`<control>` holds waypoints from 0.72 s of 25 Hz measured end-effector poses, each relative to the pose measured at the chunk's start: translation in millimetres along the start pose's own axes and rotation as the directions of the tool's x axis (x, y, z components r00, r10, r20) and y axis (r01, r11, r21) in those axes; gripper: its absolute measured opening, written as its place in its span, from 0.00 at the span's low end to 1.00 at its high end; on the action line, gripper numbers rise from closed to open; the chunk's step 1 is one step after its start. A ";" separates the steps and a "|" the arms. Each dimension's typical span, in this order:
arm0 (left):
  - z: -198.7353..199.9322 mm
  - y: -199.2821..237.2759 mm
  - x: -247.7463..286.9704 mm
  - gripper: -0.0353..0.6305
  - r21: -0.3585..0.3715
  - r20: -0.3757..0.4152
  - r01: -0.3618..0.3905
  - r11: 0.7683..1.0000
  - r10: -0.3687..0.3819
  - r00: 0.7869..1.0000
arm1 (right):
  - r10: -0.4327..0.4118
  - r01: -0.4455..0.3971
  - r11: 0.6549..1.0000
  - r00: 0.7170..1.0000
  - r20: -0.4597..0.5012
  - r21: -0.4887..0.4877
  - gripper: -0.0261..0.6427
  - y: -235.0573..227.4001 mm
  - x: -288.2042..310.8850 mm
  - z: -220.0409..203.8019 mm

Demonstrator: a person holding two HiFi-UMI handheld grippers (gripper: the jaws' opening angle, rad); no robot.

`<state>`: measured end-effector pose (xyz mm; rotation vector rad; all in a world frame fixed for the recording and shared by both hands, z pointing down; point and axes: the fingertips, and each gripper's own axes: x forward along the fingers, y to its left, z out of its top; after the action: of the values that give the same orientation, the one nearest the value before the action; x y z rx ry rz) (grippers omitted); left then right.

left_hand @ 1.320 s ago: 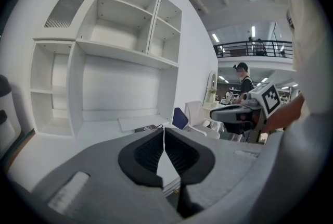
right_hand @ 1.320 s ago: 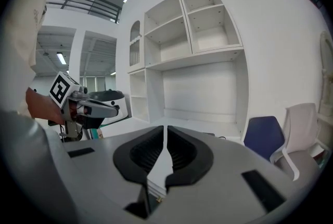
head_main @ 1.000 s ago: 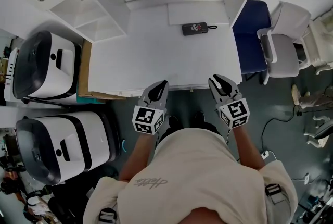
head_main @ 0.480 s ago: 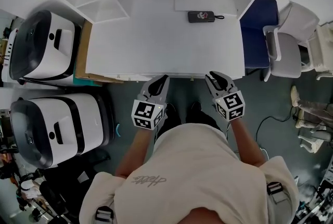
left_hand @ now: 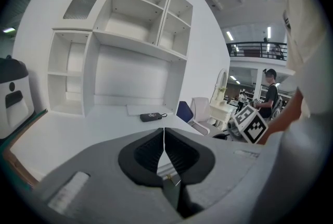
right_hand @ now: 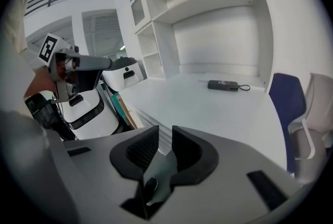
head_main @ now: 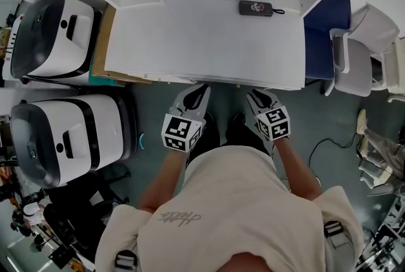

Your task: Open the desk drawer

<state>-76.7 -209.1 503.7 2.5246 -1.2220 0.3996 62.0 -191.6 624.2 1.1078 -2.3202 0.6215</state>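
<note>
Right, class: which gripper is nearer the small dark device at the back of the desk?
Right. The right gripper sits off the front edge of the desk, almost in line with the dark device; the left gripper is off that edge too, but further left.

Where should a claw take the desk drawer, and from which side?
Likely take the desk drawer by its front lip, the thin strip under the near edge of the desk top, coming from the person's side, from below. No knob or handle shows. The right claw, jaws apart, sits just before that edge.
</note>
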 end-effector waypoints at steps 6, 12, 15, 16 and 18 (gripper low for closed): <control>-11.8 4.8 4.1 0.08 -0.016 -0.031 0.008 1.000 -0.009 0.999 | 0.001 0.007 0.996 0.996 -0.086 0.089 0.13 -2.7 29.0 -36.2; -17.9 7.8 12.6 0.08 -0.041 -0.056 0.039 0.998 -0.041 0.998 | 0.001 0.019 0.991 0.989 -0.148 0.133 0.13 -11.9 56.7 -60.2; -18.7 12.2 17.6 0.08 -0.034 -0.074 0.052 0.998 -0.054 0.996 | -0.009 0.033 0.990 0.986 -0.168 0.140 0.13 -17.6 71.5 -68.4; -18.8 13.5 18.9 0.08 -0.030 -0.080 0.057 0.998 -0.059 0.995 | -0.012 0.037 0.989 0.984 -0.177 0.142 0.13 -19.1 76.0 -72.0; -18.4 17.2 21.6 0.08 -0.023 -0.090 0.065 0.998 -0.066 0.994 | -0.013 0.044 0.988 0.979 -0.203 0.149 0.13 -22.3 85.1 -80.5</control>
<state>-79.6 -227.3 531.2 2.4937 -1.1013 0.4781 51.9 -206.2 742.1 1.0889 -2.1092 0.8707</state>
